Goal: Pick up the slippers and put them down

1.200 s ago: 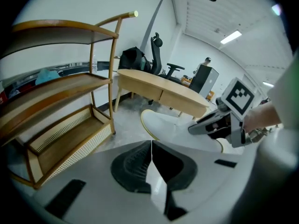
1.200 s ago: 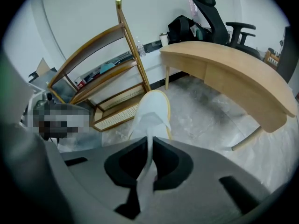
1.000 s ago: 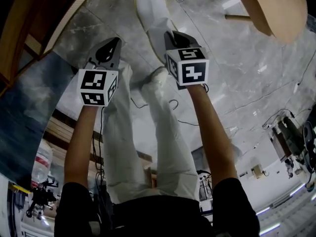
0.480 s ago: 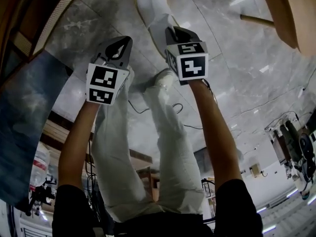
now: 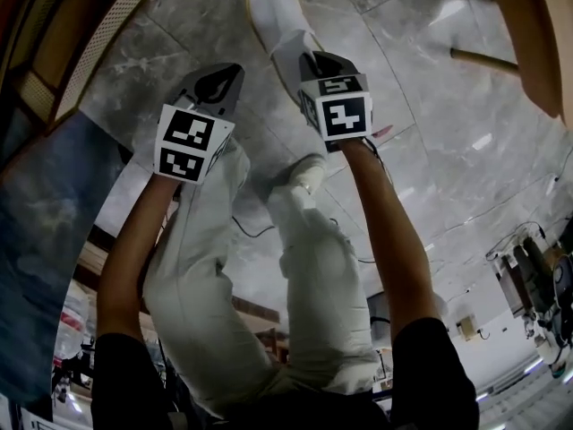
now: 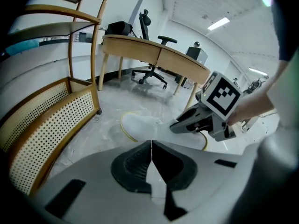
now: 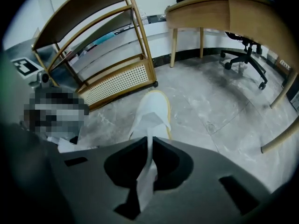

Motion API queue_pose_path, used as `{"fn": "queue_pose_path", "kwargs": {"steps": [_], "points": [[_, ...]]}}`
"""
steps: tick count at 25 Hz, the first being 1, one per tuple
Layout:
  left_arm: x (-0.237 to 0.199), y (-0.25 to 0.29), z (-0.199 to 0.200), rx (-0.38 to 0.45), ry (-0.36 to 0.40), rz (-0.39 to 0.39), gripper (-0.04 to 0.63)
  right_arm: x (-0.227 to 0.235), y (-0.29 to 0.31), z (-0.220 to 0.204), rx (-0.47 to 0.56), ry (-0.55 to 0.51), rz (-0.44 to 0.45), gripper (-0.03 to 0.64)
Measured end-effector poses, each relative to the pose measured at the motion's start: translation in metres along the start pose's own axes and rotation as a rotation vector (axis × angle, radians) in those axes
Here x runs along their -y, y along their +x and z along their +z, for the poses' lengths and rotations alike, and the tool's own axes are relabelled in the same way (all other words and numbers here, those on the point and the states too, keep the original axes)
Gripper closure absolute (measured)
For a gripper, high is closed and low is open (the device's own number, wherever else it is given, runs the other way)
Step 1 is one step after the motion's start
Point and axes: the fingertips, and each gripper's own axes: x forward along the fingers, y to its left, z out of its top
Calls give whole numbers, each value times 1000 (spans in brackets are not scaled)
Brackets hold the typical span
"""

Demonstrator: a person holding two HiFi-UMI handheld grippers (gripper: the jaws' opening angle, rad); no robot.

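One white slipper (image 5: 273, 12) with a yellow-edged sole hangs toe-away over the grey marble floor. My right gripper (image 5: 309, 61) is shut on its white upper band. In the right gripper view the band runs up between the closed jaws of the right gripper (image 7: 149, 143), and the slipper (image 7: 152, 108) stretches out beyond them. My left gripper (image 5: 219, 79) is level with it to the left, apart from the slipper. In its own view the left gripper (image 6: 152, 153) has its jaws pressed together with nothing between them. That view shows the slipper (image 6: 140, 125) ahead. Whether the sole touches the floor I cannot tell.
A wooden rack with a cane panel (image 7: 119, 80) stands close on the left. A curved wooden desk (image 6: 154, 55) and an office chair (image 6: 152, 71) are farther back, and a desk leg (image 5: 483, 58) reaches in at the right. The person's white-trousered legs (image 5: 304, 276) are below the grippers.
Both grippers have come down toward the floor side by side, the right one carrying the slipper. The person's knees have bent. Neither pair of jaws has changed.
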Motion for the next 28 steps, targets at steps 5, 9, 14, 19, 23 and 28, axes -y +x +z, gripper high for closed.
{"fn": "queue_pose_path", "kwargs": {"steps": [5, 9, 14, 19, 23, 28], "points": [[-35, 20, -2, 16, 16, 11, 588, 9, 39, 5, 21, -16, -12, 603], [-64, 28, -3, 33, 24, 56, 588, 11, 71, 5, 34, -21, -1, 603], [-78, 39, -16, 9, 72, 55, 588, 14, 100, -5, 31, -14, 0, 600], [-91, 40, -17, 2, 96, 59, 588, 14, 116, -6, 48, 10, 20, 597], [-85, 39, -11, 7, 115, 27, 588, 14, 119, -8, 50, 25, 39, 591], [-73, 29, -3, -6, 122, -9, 588, 10, 115, -8, 19, 27, 42, 514]]}}
